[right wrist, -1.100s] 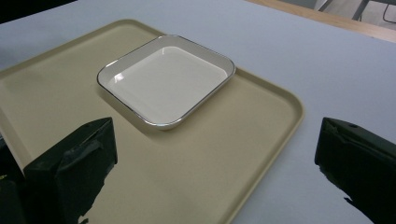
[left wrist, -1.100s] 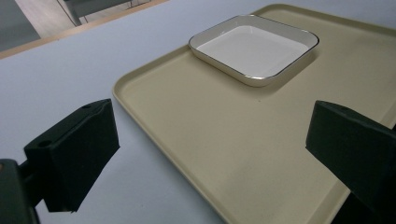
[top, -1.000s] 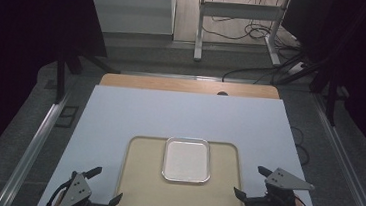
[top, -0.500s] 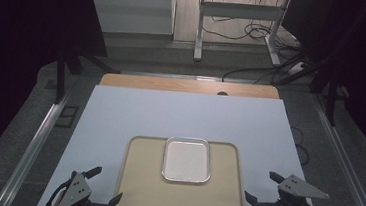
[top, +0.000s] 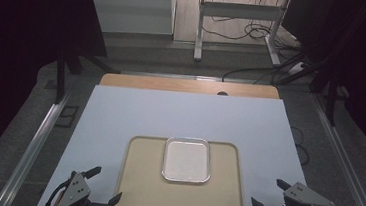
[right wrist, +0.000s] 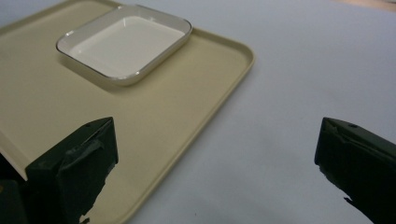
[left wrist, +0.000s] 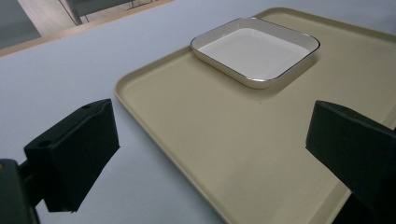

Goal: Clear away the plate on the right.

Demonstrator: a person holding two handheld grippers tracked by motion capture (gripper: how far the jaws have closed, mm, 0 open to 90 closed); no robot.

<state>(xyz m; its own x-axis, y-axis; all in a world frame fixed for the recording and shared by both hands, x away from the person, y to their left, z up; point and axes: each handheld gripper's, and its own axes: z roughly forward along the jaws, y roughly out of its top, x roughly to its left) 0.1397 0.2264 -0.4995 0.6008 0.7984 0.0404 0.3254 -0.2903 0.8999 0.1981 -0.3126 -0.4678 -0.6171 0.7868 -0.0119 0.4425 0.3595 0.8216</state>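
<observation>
No brand, label or writing can be read on any item. Count: one beige tray [top: 178,203], one white square dish [top: 187,160], two hand-held grippers. In the high view the tray lies in the lower centre of the frame on a pale blue-white table cover [top: 185,115]; a strip of wooden table edge [top: 190,86] shows along the cover's far side, upper centre. The dish sits inside the tray, against its far rim and roughly centred side to side; it has a thin metallic-looking edge line and holds nothing. The rest of the tray surface is bare. Left gripper [top: 102,189] is at the lower left of the high view, just beside the tray's near-left corner; its jaws stand wide apart and grip nothing. In the left gripper view the two black jaws sit at the lower left and lower right of the frame, with the tray's corner and long edge between them and the dish in the upper centre. Right gripper [top: 267,194] is at the lower right of the high view, on the cover just right of the tray's near-right corner, apart from the tray; its jaws are also spread wide with nothing between them. In the right gripper view the tray occupies the upper left, the dish on it, and bare cover lies between the jaws.
</observation>
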